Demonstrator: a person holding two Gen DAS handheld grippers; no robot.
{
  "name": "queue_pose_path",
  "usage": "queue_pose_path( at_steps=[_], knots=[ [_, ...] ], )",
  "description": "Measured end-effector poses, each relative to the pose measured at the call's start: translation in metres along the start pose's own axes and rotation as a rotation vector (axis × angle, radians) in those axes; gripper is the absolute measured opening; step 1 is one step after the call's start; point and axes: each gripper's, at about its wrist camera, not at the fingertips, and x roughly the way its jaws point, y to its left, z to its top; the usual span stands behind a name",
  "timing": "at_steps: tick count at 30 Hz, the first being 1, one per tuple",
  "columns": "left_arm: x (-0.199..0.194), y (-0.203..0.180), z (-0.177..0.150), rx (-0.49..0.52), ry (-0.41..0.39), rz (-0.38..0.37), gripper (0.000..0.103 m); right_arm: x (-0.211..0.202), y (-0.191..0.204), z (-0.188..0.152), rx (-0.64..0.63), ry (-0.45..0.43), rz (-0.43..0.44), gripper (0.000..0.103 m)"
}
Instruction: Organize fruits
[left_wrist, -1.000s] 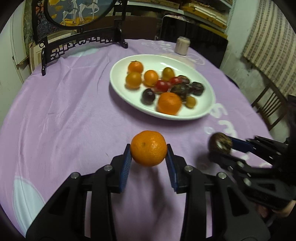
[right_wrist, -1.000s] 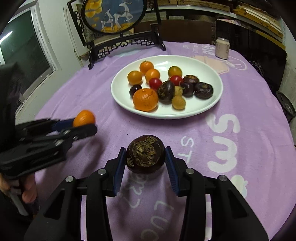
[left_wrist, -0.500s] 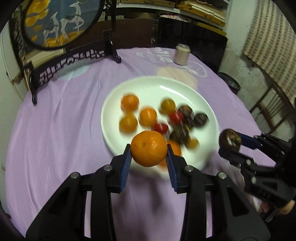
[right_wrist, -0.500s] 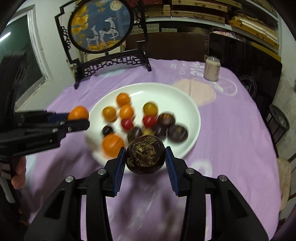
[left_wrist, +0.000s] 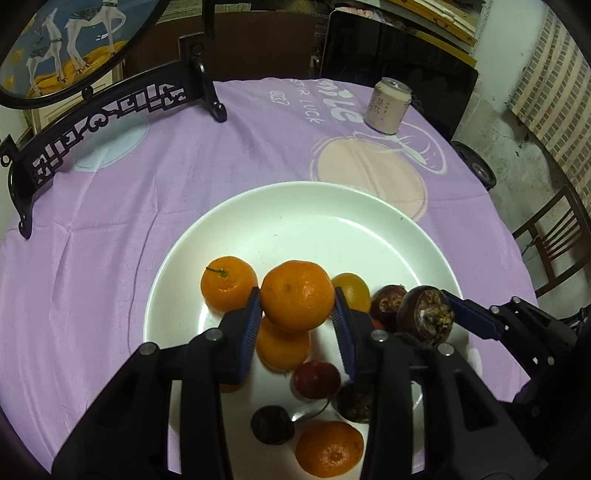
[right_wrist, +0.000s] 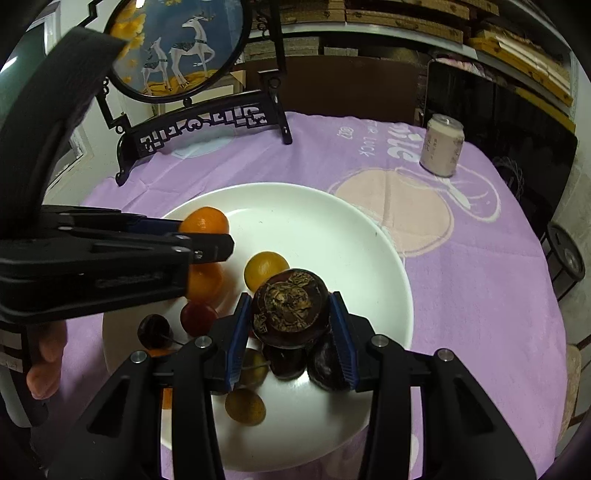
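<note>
**Both claws now over the plate, fruit in each**

Both claws have travelled from the bare purple cloth to above the white plate (left_wrist: 295, 229) since the earlier frames. Left claw's jaws have just been opening a little, w/ the fruit between them.

Left claw (left_wrist: 297, 317): narrow gap, the mandarin (left_wrist: 297, 295) sits between the blue pads, which look to be touching its sides at the widest part. It hangs above the plate's near-left cluster, just over two other oranges. Whether the squeeze is already easing off I can't tell from the view.

Right claw (right_wrist: 291, 328): also narrow, closed on the dark purple-brown fruit (right_wrist: 291, 308), prob. a mangosteen, its rough dried cap facing the camera. It hovers over the plate's right part, directly above other dark fruits lying there.

Plate sits mid-tabletop (left_wrist: 110, 221), nearer than the pale can (left_wrist: 388, 107) and the carved black stand (left_wrist: 110, 107), both beyond the plate's far rim.

Handling, as a judgement:
- Mandarin: light, soft skin, gives under pressure, so gentle grip across the equator. Round, will roll on the smooth plate if dropped from height; lower it first.
- Dark fruit: firmer rind, heavier-looking, less grippy, hold across the widest belt, not the flaky cap.
- Plate's far half is bare; better landing spot than on top of the pile, where either fruit could knock neighbours.
</note>
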Motion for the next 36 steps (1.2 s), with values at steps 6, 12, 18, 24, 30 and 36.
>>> queue_pose_path(
  at_steps=[6,12,18,24,30,36],
  knots=[
    [-0.033,0.004,-0.010,0.003,-0.064,0.011,0.081,-0.025,0.009,-0.005,-0.046,-0.045,-0.080,0.070],
    [-0.077,0.005,-0.067,0.007,-0.101,0.090,0.100,-0.076,0.027,-0.045,-0.008,-0.067,-0.101,0.102],
    [-0.121,0.010,-0.148,-0.087,-0.132,0.191,0.101,-0.113,0.054,-0.101,0.036,-0.043,-0.169,0.102],
    [-0.150,0.009,-0.191,-0.071,-0.187,0.250,0.101,-0.129,0.063,-0.120,0.075,-0.032,-0.186,0.102],
    [-0.165,0.006,-0.207,-0.072,-0.194,0.232,0.101,-0.136,0.067,-0.124,0.091,-0.025,-0.180,0.102],
    [-0.168,0.001,-0.210,-0.064,-0.199,0.230,0.101,-0.140,0.070,-0.126,0.092,-0.028,-0.181,0.102]
  ],
)
